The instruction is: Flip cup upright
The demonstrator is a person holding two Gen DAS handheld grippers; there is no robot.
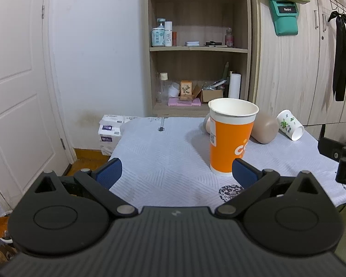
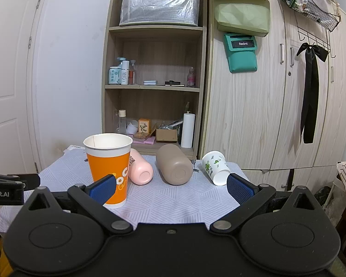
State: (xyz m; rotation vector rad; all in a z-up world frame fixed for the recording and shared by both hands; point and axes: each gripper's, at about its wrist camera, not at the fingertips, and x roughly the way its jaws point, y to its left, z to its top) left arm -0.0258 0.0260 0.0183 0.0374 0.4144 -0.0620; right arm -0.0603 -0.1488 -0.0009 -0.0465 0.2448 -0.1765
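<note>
The table (image 2: 150,198) is carrying the orange cup (image 2: 108,173), which is standing upright, mouth facing up, long axis vertical, near the front-left. The left gripper (image 1: 177,173) and right gripper (image 2: 170,189) are both gaping wide, gripping nothing.

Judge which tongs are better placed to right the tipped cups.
Right tongs: open, facing the pink cup, brown cup and white cup. Left tongs face bare tablecloth.
</note>
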